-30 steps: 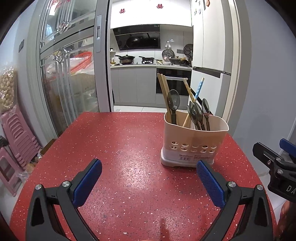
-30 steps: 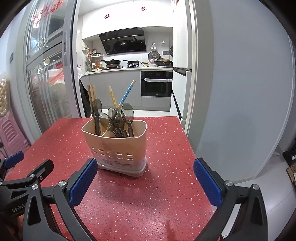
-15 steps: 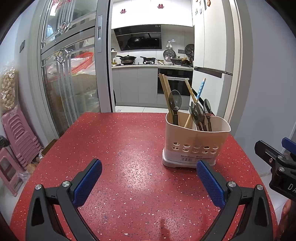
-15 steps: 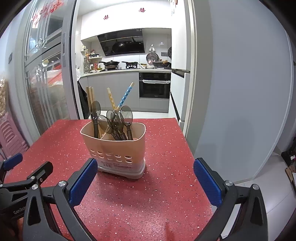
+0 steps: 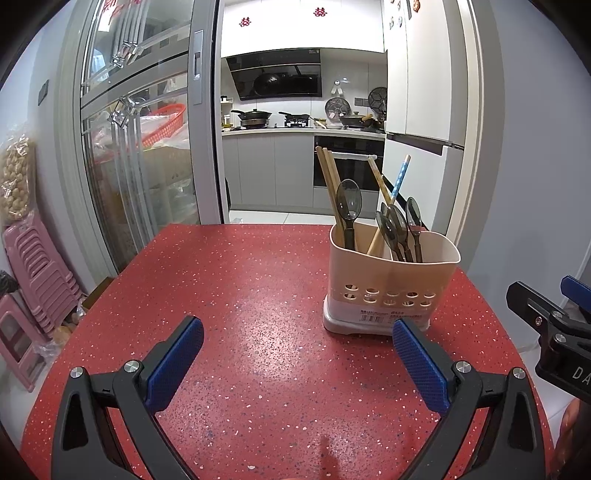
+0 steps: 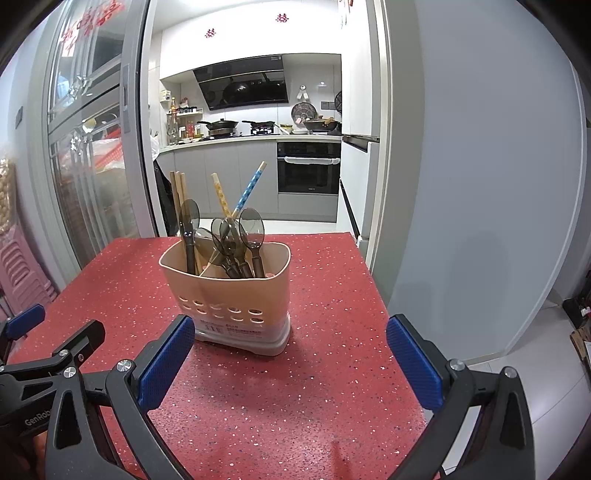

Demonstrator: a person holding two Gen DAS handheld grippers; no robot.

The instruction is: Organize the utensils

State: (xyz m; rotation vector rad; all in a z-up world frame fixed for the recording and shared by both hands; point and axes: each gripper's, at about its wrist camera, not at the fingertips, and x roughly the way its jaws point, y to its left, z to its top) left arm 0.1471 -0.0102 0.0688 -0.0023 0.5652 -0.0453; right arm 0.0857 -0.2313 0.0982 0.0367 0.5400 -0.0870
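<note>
Hovering spread and empty, left claw (image 5: 297, 356) and right claw (image 6: 290, 354) could topple the top-heavy utensil caddy (image 6: 236, 295) if nudged

Red speckled tabletop (image 5: 236, 280) in the foreground, bordered at right by a plain grey wall (image 6: 480, 166). At left, a glazed sliding door (image 5: 140, 147) in a grey frame, with stacked pink plastic stools (image 5: 33, 266) against the left wall. Beyond the doorway, a kitchen: grey base cabinets (image 5: 266, 170), a built-in black oven (image 6: 308, 168), a black range hood (image 6: 243, 83) above a hob carrying pans (image 5: 255, 114), white upper wall with two red paper decorations (image 5: 320, 12). A white refrigerator (image 5: 421, 110) stands at right of the doorway. Pale tiled floor (image 6: 546, 343); lighting even.
</note>
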